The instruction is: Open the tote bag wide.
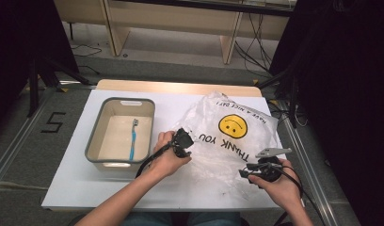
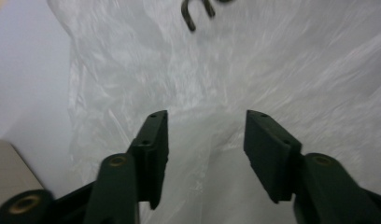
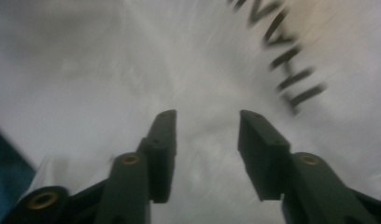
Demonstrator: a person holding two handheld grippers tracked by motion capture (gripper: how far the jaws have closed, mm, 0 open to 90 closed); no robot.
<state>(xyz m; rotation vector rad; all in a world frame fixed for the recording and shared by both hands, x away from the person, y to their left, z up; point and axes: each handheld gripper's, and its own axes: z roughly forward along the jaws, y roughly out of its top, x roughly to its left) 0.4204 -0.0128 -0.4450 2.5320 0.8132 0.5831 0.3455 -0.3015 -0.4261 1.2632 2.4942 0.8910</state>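
A crumpled white plastic bag (image 1: 228,136) with a yellow smiley face and black "THANK YOU" lettering lies on the right half of the table (image 1: 68,188), reaching from near the far edge toward the near edge. The left hand-held gripper (image 1: 183,142) sits at the bag's left edge, about midway between the far and near edges of the table, and its jaws stand apart over a raised fold of the plastic without pressing on it, as the left gripper view (image 2: 205,140) shows. The right hand-held gripper (image 1: 246,172) is at the bag's near right part, close to the table's near right corner; in the right gripper view (image 3: 206,140) its jaws also stand apart with the bag's film beneath them and nothing clamped, the black lettering just beyond. On the left half of the table stands a grey bin (image 1: 93,146), and a blue toothbrush (image 1: 132,139) lies inside it on the bottom, toward its right wall.
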